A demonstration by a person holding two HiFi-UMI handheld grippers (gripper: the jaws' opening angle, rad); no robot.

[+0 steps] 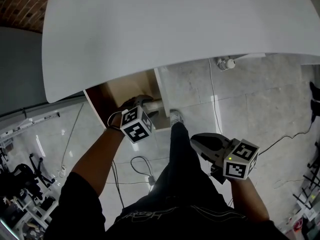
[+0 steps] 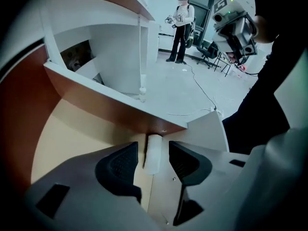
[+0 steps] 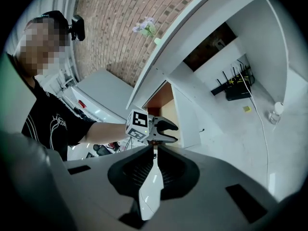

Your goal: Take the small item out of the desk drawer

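Beneath the desk edge, left gripper jaws loosely flank the small item.

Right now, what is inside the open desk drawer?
A small white item sits on the drawer floor by its brown wall, between the open jaws of the left gripper. The gripper's body covers the nearer floor, and the desk top hides the drawer's far end.

Drawer — half under desk; contents unseen
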